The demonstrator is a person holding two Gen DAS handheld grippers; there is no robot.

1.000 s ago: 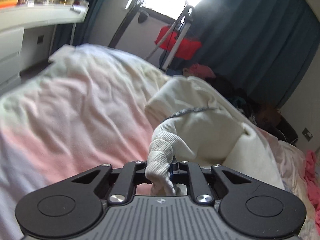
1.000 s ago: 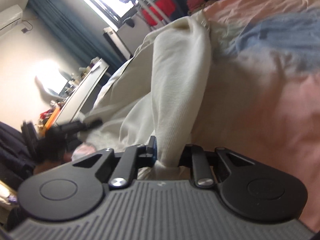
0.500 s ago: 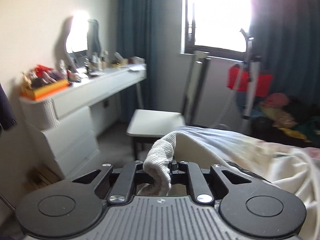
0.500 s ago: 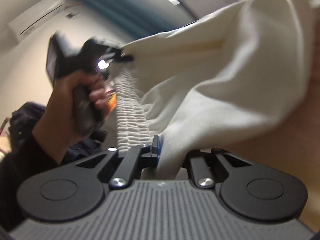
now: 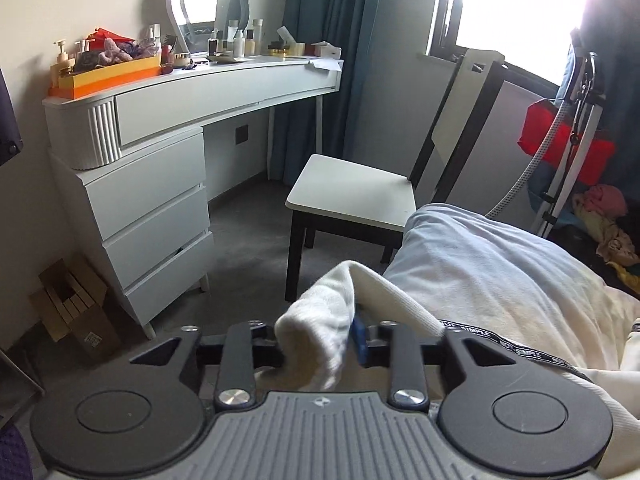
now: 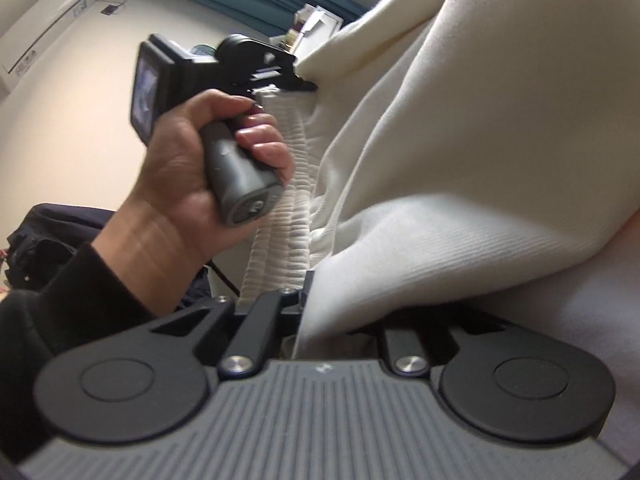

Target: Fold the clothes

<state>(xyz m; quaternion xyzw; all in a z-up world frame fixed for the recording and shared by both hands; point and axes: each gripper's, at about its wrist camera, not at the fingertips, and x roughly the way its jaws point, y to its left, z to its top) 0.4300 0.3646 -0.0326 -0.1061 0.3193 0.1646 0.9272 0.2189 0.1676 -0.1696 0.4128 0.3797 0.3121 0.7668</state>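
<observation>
A cream white garment (image 6: 460, 128) with a ribbed hem (image 6: 288, 208) hangs stretched between my two grippers. My left gripper (image 5: 320, 344) is shut on the ribbed corner of the garment (image 5: 324, 320). It also shows in the right wrist view (image 6: 296, 80), held in a hand, clamped on the hem's top end. My right gripper (image 6: 316, 320) is shut on the hem's lower end, and cloth drapes over its right finger. A black printed drawstring (image 5: 520, 350) runs along the garment's edge.
The bed (image 5: 500, 264) with pale bedding lies to the right. A white chair (image 5: 356, 196) stands beside it. A white dressing table (image 5: 160, 128) with bottles is at the left wall. A cardboard box (image 5: 72, 304) sits on the floor. Clothes (image 5: 600, 220) lie heaped by the window.
Both grippers have lifted the garment off the bed and pulled its hem taut. The left wrist view has swung from the bed towards the dressing table and chair.
</observation>
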